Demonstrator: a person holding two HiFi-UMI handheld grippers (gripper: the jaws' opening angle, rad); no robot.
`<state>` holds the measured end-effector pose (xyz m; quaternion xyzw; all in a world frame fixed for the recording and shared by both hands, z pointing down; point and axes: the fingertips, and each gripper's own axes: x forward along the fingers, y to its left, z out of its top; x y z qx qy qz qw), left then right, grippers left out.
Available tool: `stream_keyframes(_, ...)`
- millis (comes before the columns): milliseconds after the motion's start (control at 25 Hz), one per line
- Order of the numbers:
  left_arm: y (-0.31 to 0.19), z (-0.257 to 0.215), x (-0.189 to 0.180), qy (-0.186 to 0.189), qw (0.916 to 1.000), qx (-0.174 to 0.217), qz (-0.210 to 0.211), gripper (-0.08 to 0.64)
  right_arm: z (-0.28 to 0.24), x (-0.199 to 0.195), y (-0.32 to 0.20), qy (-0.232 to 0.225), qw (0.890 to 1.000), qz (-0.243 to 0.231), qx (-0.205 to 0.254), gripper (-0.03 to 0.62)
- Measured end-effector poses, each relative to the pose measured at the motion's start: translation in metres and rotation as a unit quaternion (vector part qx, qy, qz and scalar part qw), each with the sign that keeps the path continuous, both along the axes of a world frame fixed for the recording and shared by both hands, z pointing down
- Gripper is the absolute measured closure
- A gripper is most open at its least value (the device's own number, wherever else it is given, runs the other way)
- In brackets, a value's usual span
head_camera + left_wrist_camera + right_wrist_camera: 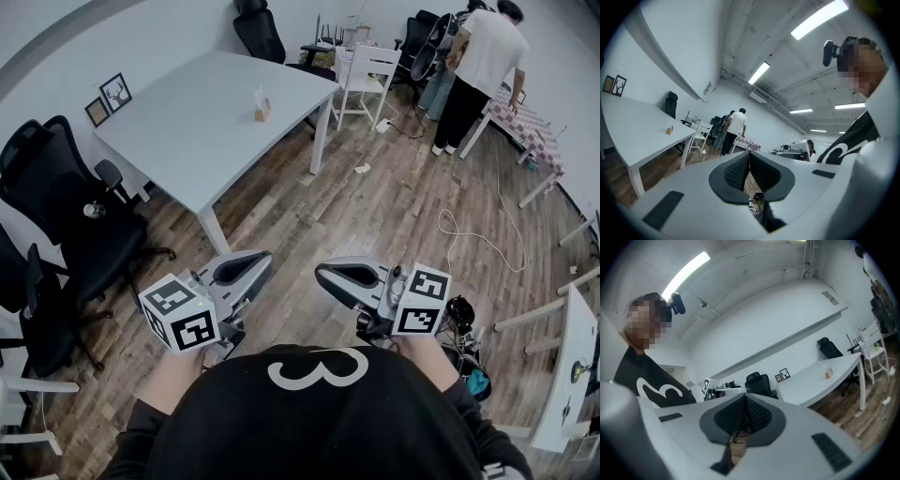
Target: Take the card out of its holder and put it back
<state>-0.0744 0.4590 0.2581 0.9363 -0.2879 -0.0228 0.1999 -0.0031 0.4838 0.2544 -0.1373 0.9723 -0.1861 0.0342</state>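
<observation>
The left gripper [249,269] and right gripper [330,274] are closed, empty. Approach the distant card holder [263,113], card [259,96] apparently upright; open jaws before contact.

Quick tally: one white table [187,141] is counted, with one card holder [262,111] near its far edge and two picture frames [114,91] by its left corner. Two grippers are seen: left gripper [265,260], right gripper [322,272]. One white chair [366,75] and at least three black office chairs [56,183] are counted too.

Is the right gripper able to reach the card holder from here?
Probably not: the right gripper is shut near the person, and the card holder stands far off on the white table, wooden floor between.
</observation>
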Motion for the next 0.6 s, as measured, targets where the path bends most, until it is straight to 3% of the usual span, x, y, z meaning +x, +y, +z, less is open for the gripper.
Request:
stream_keyframes(360, -0.014, 0.008, 0.003, -0.010, 0.9998, 0.001, 0.016, 0.546, 0.006, 0.000, -0.014, -0.008, 1.000, 0.016, 0.000, 0.586)
stream_keyframes(600, -0.063, 0.014, -0.016, -0.013, 0.9995, -0.012, 0.026, 0.546, 0.017, -0.017, -0.067, -0.013, 0.999, 0.037, -0.032, 0.586)
